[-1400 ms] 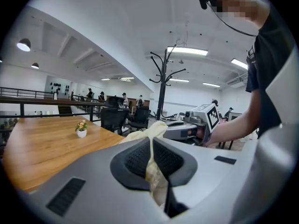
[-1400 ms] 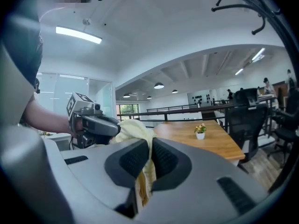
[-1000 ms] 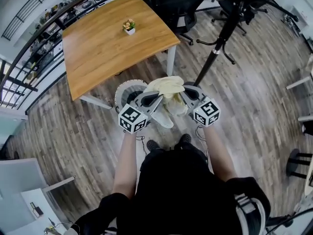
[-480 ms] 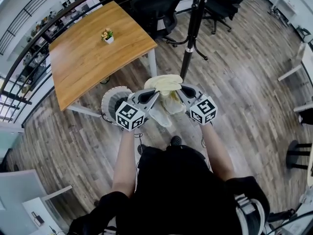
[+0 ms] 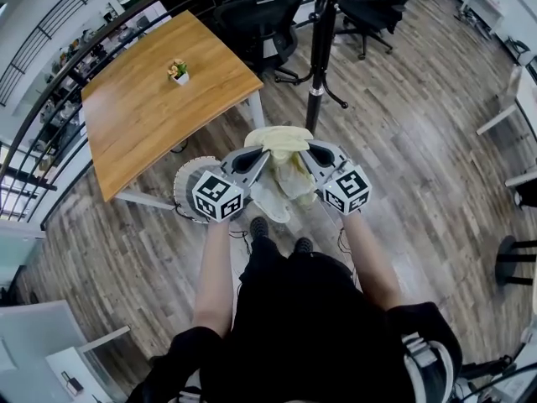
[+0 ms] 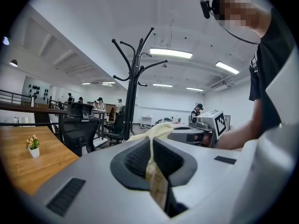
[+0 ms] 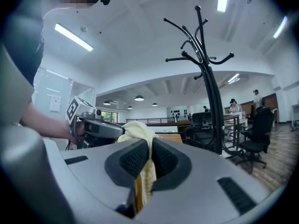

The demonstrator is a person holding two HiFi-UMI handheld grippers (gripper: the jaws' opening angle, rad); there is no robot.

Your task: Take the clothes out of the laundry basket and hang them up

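A pale yellow garment (image 5: pixel 281 154) is stretched between my two grippers in front of me, its lower part hanging down. My left gripper (image 5: pixel 263 154) is shut on the garment's left edge; the cloth (image 6: pixel 150 161) runs between its pads. My right gripper (image 5: pixel 309 148) is shut on the right edge, the yellow cloth (image 7: pixel 145 169) pinched in its pads. The round white laundry basket (image 5: pixel 190 185) stands on the floor below and to the left, beside the table leg. A black coat stand (image 5: pixel 317 40) rises just ahead; its hooks (image 6: pixel 135 62) show in both gripper views, as does the coat stand (image 7: pixel 205 64).
A wooden table (image 5: pixel 151 91) with a small potted plant (image 5: pixel 177 70) stands ahead on the left. Black office chairs (image 5: pixel 256 15) sit behind the coat stand. A railing (image 5: pixel 50 82) runs along the far left. White furniture (image 5: pixel 520 99) lines the right edge.
I have walked forward with the garment held between both grippers. The coat stand's base has come closer, the basket has slid back to my left, and both grippers have risen a little.
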